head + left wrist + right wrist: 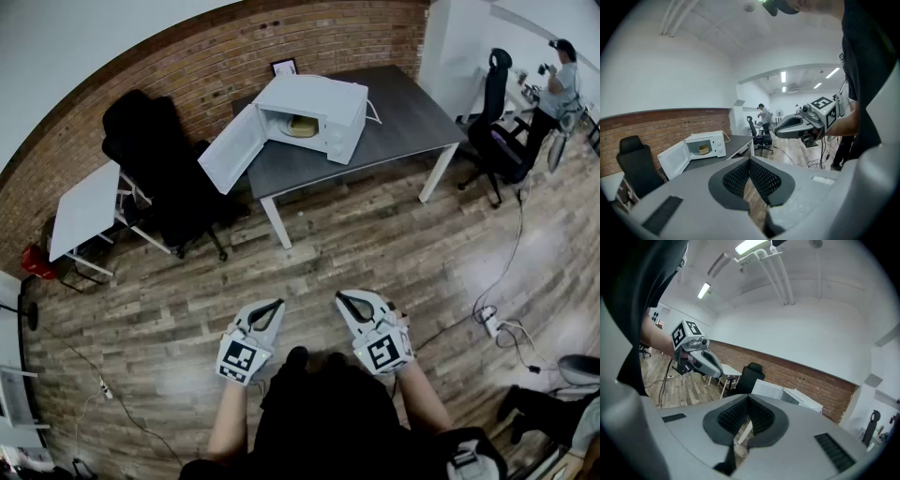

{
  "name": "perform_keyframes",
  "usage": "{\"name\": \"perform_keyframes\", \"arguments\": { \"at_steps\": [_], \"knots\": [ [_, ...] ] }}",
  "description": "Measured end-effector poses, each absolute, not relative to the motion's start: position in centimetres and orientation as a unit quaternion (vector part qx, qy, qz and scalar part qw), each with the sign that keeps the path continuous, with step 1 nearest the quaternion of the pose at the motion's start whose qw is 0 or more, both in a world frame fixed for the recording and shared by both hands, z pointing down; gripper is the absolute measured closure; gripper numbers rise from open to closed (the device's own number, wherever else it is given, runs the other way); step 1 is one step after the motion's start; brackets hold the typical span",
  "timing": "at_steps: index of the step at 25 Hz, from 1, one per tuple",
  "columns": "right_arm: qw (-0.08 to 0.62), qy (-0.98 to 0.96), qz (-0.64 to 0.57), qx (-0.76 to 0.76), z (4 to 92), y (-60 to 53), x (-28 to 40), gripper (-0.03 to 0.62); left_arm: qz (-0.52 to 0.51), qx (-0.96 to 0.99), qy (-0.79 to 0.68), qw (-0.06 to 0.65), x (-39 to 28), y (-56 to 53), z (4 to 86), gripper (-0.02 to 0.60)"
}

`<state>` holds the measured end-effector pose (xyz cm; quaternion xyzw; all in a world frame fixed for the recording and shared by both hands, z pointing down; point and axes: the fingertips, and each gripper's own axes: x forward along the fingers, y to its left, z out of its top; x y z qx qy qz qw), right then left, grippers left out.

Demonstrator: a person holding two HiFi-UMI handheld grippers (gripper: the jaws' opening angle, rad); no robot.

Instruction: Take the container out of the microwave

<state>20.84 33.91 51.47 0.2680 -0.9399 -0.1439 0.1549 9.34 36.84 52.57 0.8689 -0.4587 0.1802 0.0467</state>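
The white microwave [319, 111] stands on a dark grey table [403, 117] far ahead, its door [228, 150] swung wide open to the left. A pale yellow container [301, 127] sits inside the cavity; it also shows as the small container [703, 150] in the left gripper view. My left gripper [278, 304] and right gripper [341, 297] are held side by side low over the wooden floor, well short of the table. Both are shut with nothing between the jaws. The left gripper view shows the right gripper [780, 131] beside it; the right gripper view shows the left gripper [718, 372].
A black office chair [155, 169] and a small white table [84, 206] stand left of the microwave table. A person [561, 84] and another chair [495, 122] are at the far right. Cables and a power strip [492, 323] lie on the floor to the right.
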Motion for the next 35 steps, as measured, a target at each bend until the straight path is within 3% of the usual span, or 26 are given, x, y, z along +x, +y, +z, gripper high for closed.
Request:
{"name": "perform_keyframes", "arguments": {
  "at_steps": [35],
  "knots": [
    [0.151,-0.938,-0.145,0.277,51.6,34.0,23.3,0.594,0.154,0.864,-0.477,0.051,11.3,37.1,52.2,0.578]
  ]
}}
